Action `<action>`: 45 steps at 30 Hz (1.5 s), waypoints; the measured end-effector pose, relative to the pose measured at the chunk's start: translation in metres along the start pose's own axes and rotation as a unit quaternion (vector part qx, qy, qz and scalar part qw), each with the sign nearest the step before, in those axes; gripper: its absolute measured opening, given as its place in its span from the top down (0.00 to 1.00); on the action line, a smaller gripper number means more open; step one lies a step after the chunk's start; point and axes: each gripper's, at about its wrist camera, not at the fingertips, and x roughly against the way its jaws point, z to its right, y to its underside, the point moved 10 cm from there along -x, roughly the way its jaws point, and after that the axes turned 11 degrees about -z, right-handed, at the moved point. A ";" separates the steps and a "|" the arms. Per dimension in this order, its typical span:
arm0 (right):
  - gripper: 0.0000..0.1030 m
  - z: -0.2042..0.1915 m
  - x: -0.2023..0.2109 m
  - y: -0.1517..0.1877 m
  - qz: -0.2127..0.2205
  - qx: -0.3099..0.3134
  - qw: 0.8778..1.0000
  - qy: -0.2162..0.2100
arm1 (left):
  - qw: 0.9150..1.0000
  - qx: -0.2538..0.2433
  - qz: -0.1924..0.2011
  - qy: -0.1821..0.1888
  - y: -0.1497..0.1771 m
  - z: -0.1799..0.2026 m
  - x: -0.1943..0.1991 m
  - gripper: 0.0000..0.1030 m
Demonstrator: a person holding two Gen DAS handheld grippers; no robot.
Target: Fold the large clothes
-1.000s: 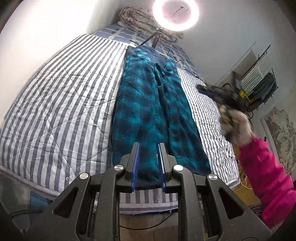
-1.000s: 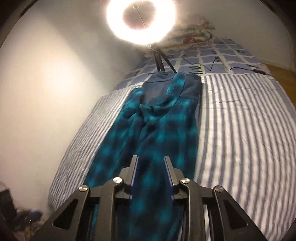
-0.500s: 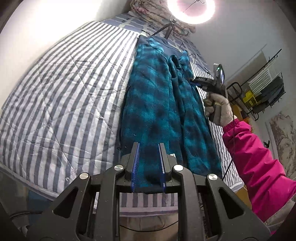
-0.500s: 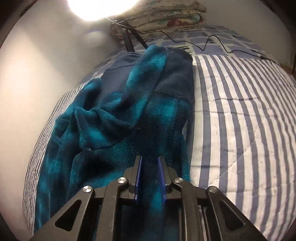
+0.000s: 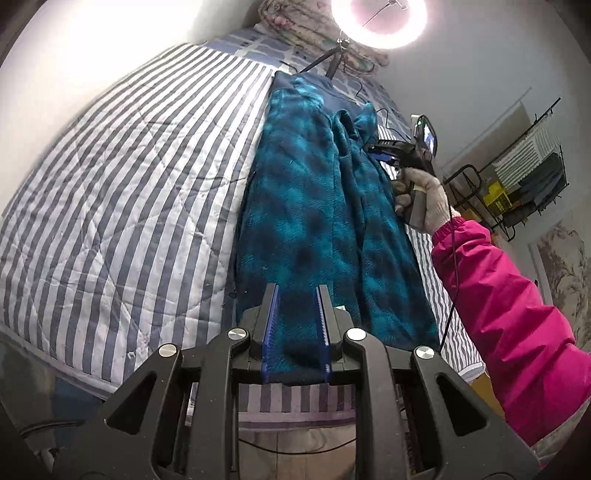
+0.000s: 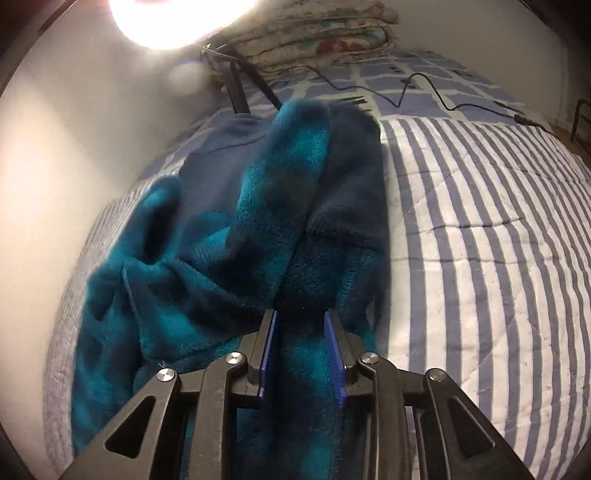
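Observation:
Teal and black plaid fleece trousers [image 5: 314,206] lie lengthwise on a striped bed [image 5: 129,177], with a navy waistband [image 6: 229,155] at the far end. My left gripper [image 5: 295,295] is shut on the hem of one leg at the bed's near edge. My right gripper [image 6: 301,317] is shut on a fold of the trousers [image 6: 280,229] near the waistband and lifts it off the bed. In the left wrist view the right gripper [image 5: 388,153] shows in a gloved hand [image 5: 424,195] beside the trousers' right edge.
A ring light [image 5: 380,18] on a tripod stands at the head of the bed, beside a folded floral quilt [image 6: 317,33]. A black cable [image 6: 424,92] lies across the bed. A metal rack [image 5: 517,177] stands to the right. A wall [image 6: 55,166] borders the bed.
My right gripper moved toward the waistband, shut on the fleece there and raised a fold. My left gripper stayed shut on the leg hem.

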 end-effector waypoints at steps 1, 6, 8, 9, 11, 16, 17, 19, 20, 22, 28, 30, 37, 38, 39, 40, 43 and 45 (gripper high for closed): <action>0.74 -0.001 0.003 0.000 -0.002 0.000 1.000 0.002 | 1.000 0.003 -0.001 0.004 0.001 -0.001 0.000 0.70; 0.68 -0.012 0.056 0.016 0.006 0.000 1.000 -0.014 | 1.000 0.008 0.002 0.030 0.005 -0.003 0.010 0.49; 0.60 -0.019 0.087 0.031 0.017 0.008 0.999 -0.028 | 0.999 0.007 0.004 0.038 0.005 -0.003 0.015 0.49; 0.59 -0.024 0.108 0.043 0.022 0.013 0.999 -0.032 | 0.999 0.006 0.005 0.043 0.006 -0.003 0.018 0.49; 0.55 -0.034 0.145 0.069 0.028 0.020 0.998 -0.046 | 0.999 0.007 0.004 0.053 0.007 -0.003 0.022 0.49; 0.39 -0.061 0.238 0.150 0.047 0.056 0.995 -0.067 | 0.997 0.037 -0.006 0.074 0.012 -0.016 0.023 0.49; 0.35 -0.063 0.254 0.173 0.048 0.064 0.995 -0.062 | 0.996 0.042 -0.010 0.079 0.013 -0.018 0.021 0.49; 0.31 -0.061 0.272 0.212 0.046 0.062 0.995 -0.056 | 0.994 0.058 -0.028 0.086 0.016 -0.024 0.013 0.49; 0.30 -0.057 0.274 0.226 0.042 0.055 0.996 -0.057 | 0.992 0.068 -0.038 0.098 0.017 -0.027 0.007 0.49; 0.29 -0.048 0.273 0.259 0.028 0.036 0.997 -0.061 | 0.989 0.082 -0.056 0.107 0.019 -0.033 -0.005 0.49; 0.29 -0.023 0.215 0.337 -0.042 -0.025 0.994 -0.093 | 0.979 0.114 -0.104 0.130 0.031 -0.052 -0.053 0.49; 0.29 -0.021 0.192 0.354 -0.062 -0.041 0.990 -0.117 | 0.975 0.129 -0.112 0.145 0.035 -0.057 -0.063 0.49; 0.31 -0.036 0.153 0.372 -0.092 -0.058 0.978 -0.179 | 0.972 0.094 -0.136 0.166 0.047 -0.034 -0.090 0.49; 0.32 -0.041 0.149 0.373 -0.096 -0.053 0.976 -0.187 | 0.973 0.083 -0.137 0.165 0.049 -0.029 -0.093 0.50; 0.32 -0.045 0.144 0.373 -0.100 -0.045 0.976 -0.189 | 0.974 0.078 -0.136 0.166 0.049 -0.026 -0.095 0.55; 0.34 -0.049 0.140 0.373 -0.104 -0.039 0.976 -0.190 | 0.973 0.076 -0.139 0.166 0.049 -0.025 -0.095 0.60; 0.36 -0.060 0.125 0.372 -0.117 -0.029 0.972 -0.199 | 0.974 0.071 -0.140 0.166 0.053 -0.022 -0.098 0.74; 0.40 -0.064 0.121 0.370 -0.116 -0.026 0.971 -0.205 | 0.973 0.069 -0.137 0.174 0.051 -0.019 -0.093 0.79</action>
